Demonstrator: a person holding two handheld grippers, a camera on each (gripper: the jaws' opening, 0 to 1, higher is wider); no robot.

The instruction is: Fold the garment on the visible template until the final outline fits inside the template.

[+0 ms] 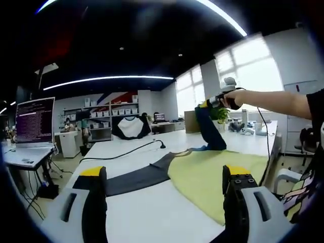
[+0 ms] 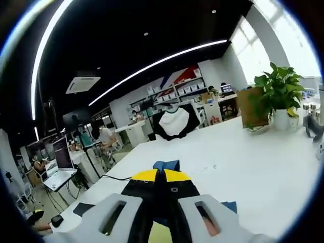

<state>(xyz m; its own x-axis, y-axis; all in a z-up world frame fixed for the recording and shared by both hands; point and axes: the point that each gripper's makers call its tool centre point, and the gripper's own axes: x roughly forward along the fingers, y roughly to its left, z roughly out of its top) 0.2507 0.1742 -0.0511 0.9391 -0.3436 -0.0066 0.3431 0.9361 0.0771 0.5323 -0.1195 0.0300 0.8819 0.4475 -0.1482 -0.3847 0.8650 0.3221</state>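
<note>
White table (image 1: 152, 212): yellow-and-dark garment (image 1: 202, 174), black cable (image 1: 121, 153), potted plant (image 2: 277, 98).

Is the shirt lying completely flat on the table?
No: the right gripper holds one dark sleeve lifted above the table.

Open office: monitor (image 1: 34, 121), shelving (image 1: 104, 117), desks (image 1: 28, 156).

The garment (image 1: 202, 172) lies on the table (image 1: 152, 212), ahead of the left gripper (image 1: 164, 185), whose jaws stand apart above the table. The right gripper (image 1: 215, 103), at the garment's far side, lifts a sleeve (image 1: 208, 129) off the table. A potted plant (image 2: 277, 96) stands on the table beyond it, to the right.
</note>
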